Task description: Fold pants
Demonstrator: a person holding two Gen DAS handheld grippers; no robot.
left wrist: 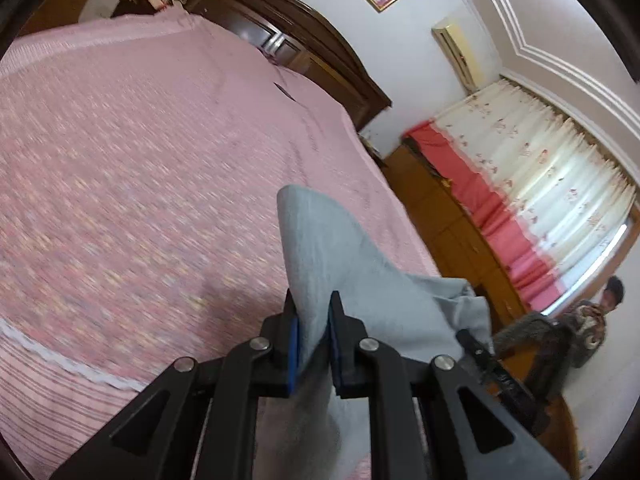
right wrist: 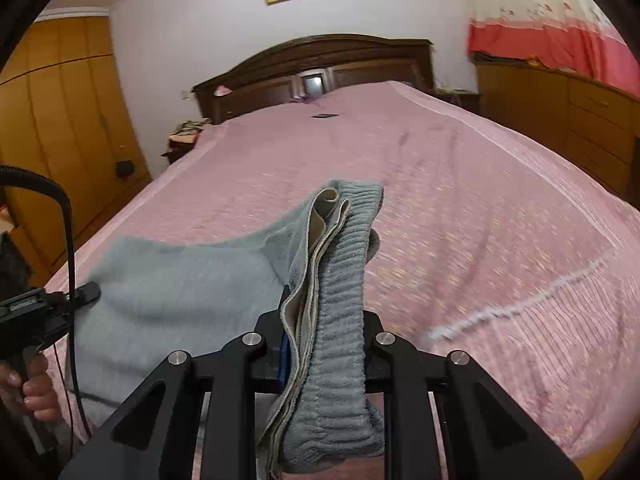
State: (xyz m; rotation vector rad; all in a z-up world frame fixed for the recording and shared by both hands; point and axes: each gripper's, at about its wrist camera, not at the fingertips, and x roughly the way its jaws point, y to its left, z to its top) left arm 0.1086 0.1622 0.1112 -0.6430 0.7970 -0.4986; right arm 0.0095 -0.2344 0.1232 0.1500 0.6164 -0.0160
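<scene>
The grey-blue pants (left wrist: 340,256) hang between my two grippers above the pink bed (left wrist: 140,160). My left gripper (left wrist: 313,300) is shut on a plain fold of the pants cloth. My right gripper (right wrist: 324,312) is shut on the ribbed elastic waistband (right wrist: 344,320), which is bunched in several layers between the pads. In the right wrist view the pants (right wrist: 180,280) stretch leftward to the left gripper (right wrist: 86,293), held by a hand at the left edge. The right gripper's tip (left wrist: 476,344) shows at the lower right of the left wrist view.
The pink bedspread (right wrist: 460,220) covers the whole bed, with a dark wooden headboard (right wrist: 316,68) at the far end. A small dark object (right wrist: 325,115) lies near the headboard. Wooden wardrobes (right wrist: 60,120) stand left, a wooden cabinet (right wrist: 560,120) right. A person (left wrist: 596,312) sits by the curtains.
</scene>
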